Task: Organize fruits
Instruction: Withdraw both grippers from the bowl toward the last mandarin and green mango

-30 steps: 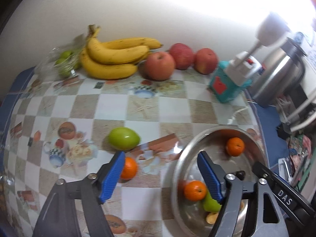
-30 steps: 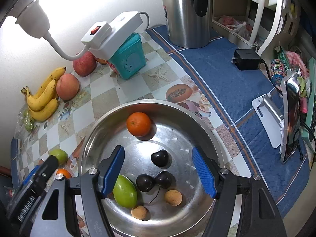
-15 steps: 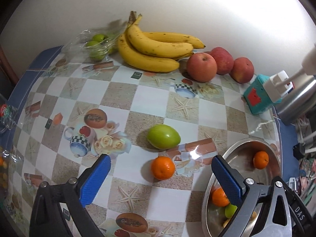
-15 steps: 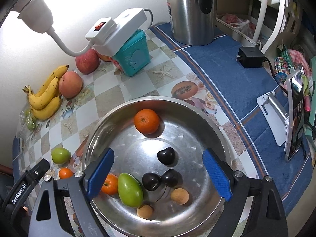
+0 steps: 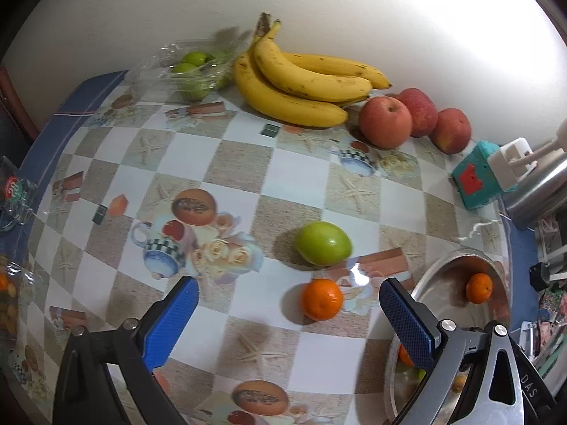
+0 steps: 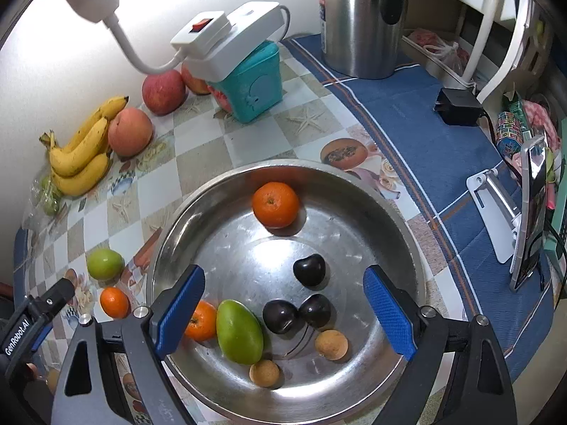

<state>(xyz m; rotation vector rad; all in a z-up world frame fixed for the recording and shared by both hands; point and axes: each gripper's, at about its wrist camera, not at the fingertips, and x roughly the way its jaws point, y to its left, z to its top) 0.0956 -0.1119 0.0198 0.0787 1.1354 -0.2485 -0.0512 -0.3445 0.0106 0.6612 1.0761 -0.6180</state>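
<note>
A steel bowl holds two tangerines, a green mango, three dark plums and two small brown fruits. My right gripper is open and empty above the bowl. On the checked tablecloth a loose tangerine and a green fruit lie left of the bowl. My left gripper is open and empty, with the loose tangerine between and just beyond its fingertips.
Bananas, three apples and a bag of green fruit lie by the back wall. A teal box with a white power strip, a steel kettle, a charger and a phone stand stand right.
My left gripper has swung left from the bowl to the tablecloth and opened wider. A tangerine now lies in the bowl next to the mango. My right gripper opened wider over the bowl.
</note>
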